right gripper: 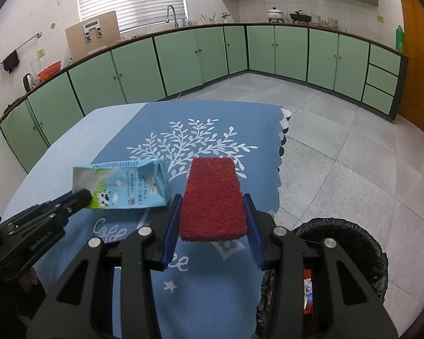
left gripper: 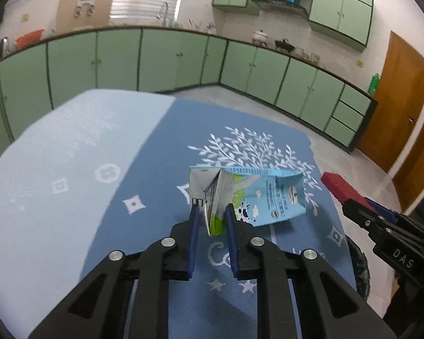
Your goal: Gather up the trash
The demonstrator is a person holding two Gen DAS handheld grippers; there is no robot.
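Left tool (left gripper: 212, 212) pinches the milk carton (left gripper: 257, 195); right tool (right gripper: 212, 200) pinches the red sponge (right gripper: 213, 197); only the right view shows the bin (right gripper: 353, 243).

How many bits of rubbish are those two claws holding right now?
2. A crushed milk carton sits pinched in the left gripper; a red scouring pad is clamped in the right gripper. The bin may hide more.

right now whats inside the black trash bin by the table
In the right wrist view, the black-lined trash bin shows a few crumpled wrappers, red, white and orange. The right tool, shut on a red sponge, covers much of the opening, so the rest is hidden.
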